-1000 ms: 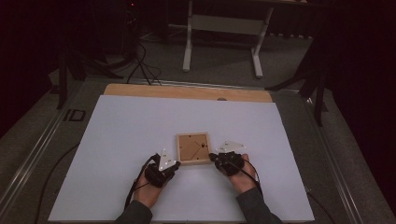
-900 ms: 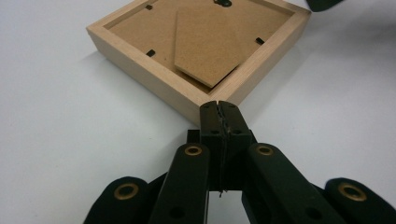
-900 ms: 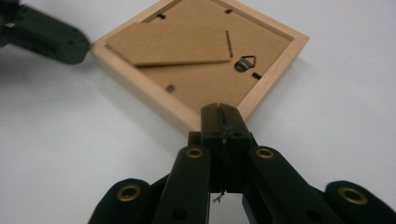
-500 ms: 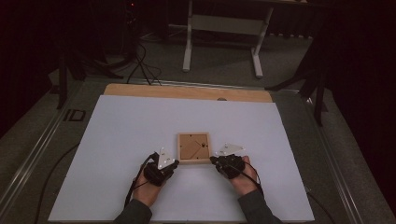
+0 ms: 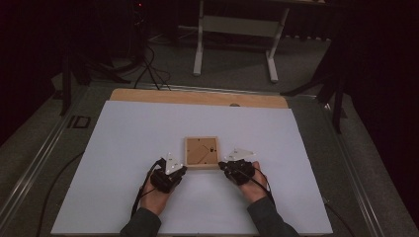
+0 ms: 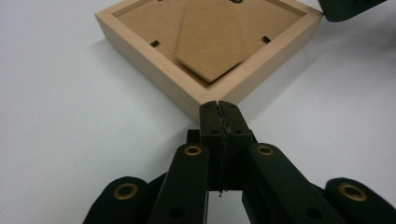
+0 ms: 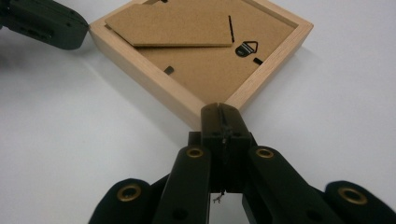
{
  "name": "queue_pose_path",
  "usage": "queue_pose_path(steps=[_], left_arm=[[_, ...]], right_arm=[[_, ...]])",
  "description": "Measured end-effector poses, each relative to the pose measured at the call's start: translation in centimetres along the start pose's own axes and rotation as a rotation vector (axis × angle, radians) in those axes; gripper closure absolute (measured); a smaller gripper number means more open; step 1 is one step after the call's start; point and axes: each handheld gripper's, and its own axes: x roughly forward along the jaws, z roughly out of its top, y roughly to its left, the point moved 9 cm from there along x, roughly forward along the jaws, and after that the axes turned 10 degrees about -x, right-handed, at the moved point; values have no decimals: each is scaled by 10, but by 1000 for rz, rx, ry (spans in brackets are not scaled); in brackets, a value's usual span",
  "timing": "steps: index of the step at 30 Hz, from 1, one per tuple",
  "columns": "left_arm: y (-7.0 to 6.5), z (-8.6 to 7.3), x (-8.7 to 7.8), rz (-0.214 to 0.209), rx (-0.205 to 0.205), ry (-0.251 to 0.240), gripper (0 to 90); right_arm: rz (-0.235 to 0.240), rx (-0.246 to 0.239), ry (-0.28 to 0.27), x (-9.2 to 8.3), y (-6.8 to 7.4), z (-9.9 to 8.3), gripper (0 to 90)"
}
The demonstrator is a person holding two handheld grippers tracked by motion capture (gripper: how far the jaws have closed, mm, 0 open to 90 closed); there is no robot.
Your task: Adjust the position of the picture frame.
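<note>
**On the white mat, closed tongs bracket a face-down frame**

Near the front middle of the mat (image 5: 123, 148) lies a small wooden frame (image 5: 201, 152), back side up. Both tongs are closed with nothing between the jaws. The left gripper (image 6: 218, 108) points its joined tips at one near corner of the frame, touching it or just short of it; the right gripper (image 7: 219, 112) does the same at the other near corner. Set like this, one at each corner, the closed tips look placed to steady or nudge the frame square rather than to pick it up, since shut jaws can push but not pinch.

The frame is square, of pale unfinished wood with a raised rim. Inside sits a brown fibreboard backing. A fold-out stand (image 7: 173, 28) of the same board lies flat across it, and a small black hanger (image 7: 246, 48) is fixed near one edge. Little dark tabs (image 7: 168, 70) at the rim hold the backing in, so it appears still fastened.
</note>
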Motion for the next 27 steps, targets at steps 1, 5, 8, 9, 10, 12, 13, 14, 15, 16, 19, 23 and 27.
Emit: queue_pose_path(steps=[1,5,8,9,10,12,13,14,15,16,19,23,27], left_arm=[[0,0,0,3,3,1,894],[4,2,1,15,-7,-3,894],[11,2,2,26,-21,1,894],[13,3,2,27,-31,-2,894],[16,3,2,30,-36,-1,893],[20,3,3,38,-49,1,893],[21,3,3,39,-57,2,893],[23,2,4,42,-63,4,893],[24,2,4,45,-68,5,893],[25,3,4,49,-73,5,893],[27,4,3,52,-82,1,890],[30,5,2,59,-85,6,878],[33,11,-1,63,-89,-13,866]], right_arm=[[0,-1,-1,1,0,1,897],[2,-1,-5,5,1,4,897],[4,7,-7,7,0,6,897],[5,6,-11,9,0,7,898],[5,8,-11,10,0,8,897],[7,5,-9,13,0,9,897],[8,4,-8,15,1,10,897],[8,1,-7,16,1,10,897],[7,0,-8,17,1,11,897],[8,3,-7,18,1,11,897],[12,7,-7,21,0,12,897],[16,3,-12,23,0,13,897],[19,-7,-17,24,0,14,897]])
